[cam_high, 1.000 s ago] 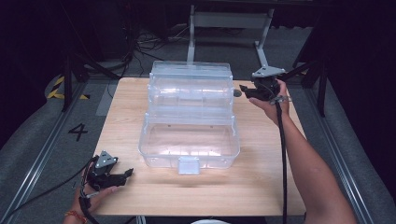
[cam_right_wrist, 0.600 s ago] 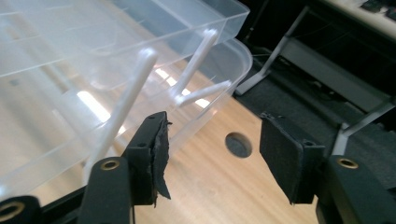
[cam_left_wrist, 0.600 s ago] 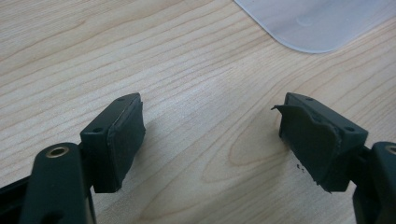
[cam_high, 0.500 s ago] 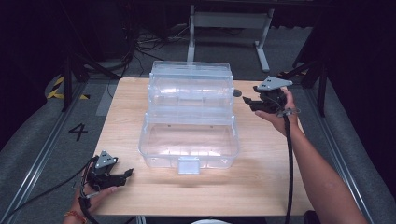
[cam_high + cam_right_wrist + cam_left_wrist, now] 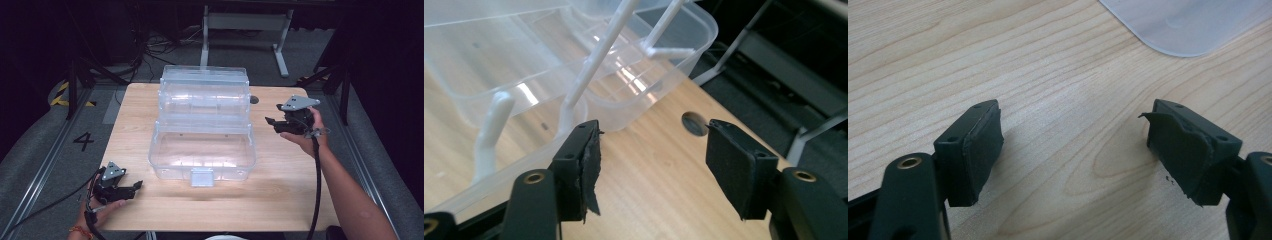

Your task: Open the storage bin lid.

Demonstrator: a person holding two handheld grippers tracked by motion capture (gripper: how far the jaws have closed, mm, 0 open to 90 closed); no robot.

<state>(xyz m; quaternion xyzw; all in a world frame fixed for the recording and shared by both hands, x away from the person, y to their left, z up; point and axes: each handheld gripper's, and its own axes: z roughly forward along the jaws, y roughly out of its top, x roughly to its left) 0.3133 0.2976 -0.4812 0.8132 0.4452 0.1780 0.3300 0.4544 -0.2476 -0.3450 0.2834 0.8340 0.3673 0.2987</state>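
A clear plastic tiered storage box [image 5: 202,125], folded open with its upper trays stepped back, stands at the middle of the light wooden table [image 5: 280,200], a small white latch at its near edge. The right gripper [image 5: 276,123], held just beside the box's right end, has jaws that have just been opening and stand apart with nothing between them, the box's white hinge arms [image 5: 594,60] close ahead. The left gripper [image 5: 134,186] rests at the table's near left corner, its jaws partly open and empty above bare wood.
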